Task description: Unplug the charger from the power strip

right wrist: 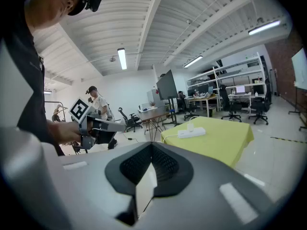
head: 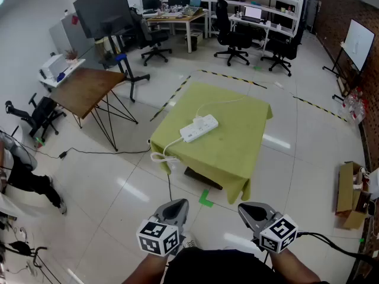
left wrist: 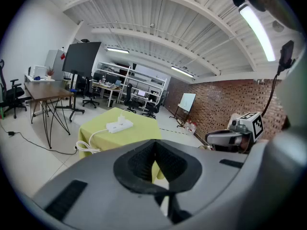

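A square surface draped in a yellow-green cloth (head: 237, 152) stands out on the pale tiled floor (head: 118, 176), and on it lies a long white plastic power strip (head: 199, 128), set at a slant a little left of the cloth's middle. A small white block-shaped charger (right wrist: 190, 127) is plugged into the strip, standing upright from its top face. A thin white cord (head: 163, 157) runs off the strip's near end and hangs in loops over the cloth's near left edge. Both grey hand-held tools sit low at the bottom of the head view, close to the person's body and well apart from the surface. The left tool (head: 177, 206) is clenched on nothing, its dark ribbed pads pressed together. The right tool (head: 249, 210) is likewise clenched and empty. Each points toward the surface, tipped slightly downward.
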Motion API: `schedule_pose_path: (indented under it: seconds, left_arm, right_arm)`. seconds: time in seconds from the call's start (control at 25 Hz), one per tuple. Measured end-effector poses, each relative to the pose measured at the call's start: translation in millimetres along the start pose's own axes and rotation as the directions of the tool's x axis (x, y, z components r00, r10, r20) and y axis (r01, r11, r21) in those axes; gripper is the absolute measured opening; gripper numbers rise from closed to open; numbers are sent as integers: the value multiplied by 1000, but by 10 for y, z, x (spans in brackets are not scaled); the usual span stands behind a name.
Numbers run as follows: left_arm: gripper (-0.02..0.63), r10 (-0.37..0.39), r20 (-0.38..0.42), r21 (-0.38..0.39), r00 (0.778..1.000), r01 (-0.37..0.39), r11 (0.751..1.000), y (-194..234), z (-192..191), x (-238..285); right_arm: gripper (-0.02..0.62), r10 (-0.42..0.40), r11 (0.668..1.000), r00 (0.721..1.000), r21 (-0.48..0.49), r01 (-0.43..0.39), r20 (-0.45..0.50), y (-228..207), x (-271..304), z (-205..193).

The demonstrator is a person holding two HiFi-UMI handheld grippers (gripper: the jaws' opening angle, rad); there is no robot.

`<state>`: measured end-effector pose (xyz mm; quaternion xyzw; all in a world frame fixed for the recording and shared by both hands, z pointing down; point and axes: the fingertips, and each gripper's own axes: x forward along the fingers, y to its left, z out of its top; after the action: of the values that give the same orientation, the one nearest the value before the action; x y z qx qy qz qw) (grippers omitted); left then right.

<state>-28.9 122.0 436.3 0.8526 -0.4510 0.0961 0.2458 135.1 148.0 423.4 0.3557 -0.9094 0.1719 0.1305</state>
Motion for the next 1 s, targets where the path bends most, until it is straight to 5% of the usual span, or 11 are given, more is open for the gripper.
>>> schedule_pose_path:
  seconds: [0.52, 1.0]
  left_arm:
    - [6, -76, 12, 49, 997, 75, 996, 873, 311, 75]
    - [6, -50, -15, 14, 999, 50, 999, 1263, 343, 284]
  right_arm:
    - [3, -123, 992, 992, -10, 123, 11, -91, 757, 274]
    - [3, -94, 995, 995, -27, 93, -20, -475, 1482, 412]
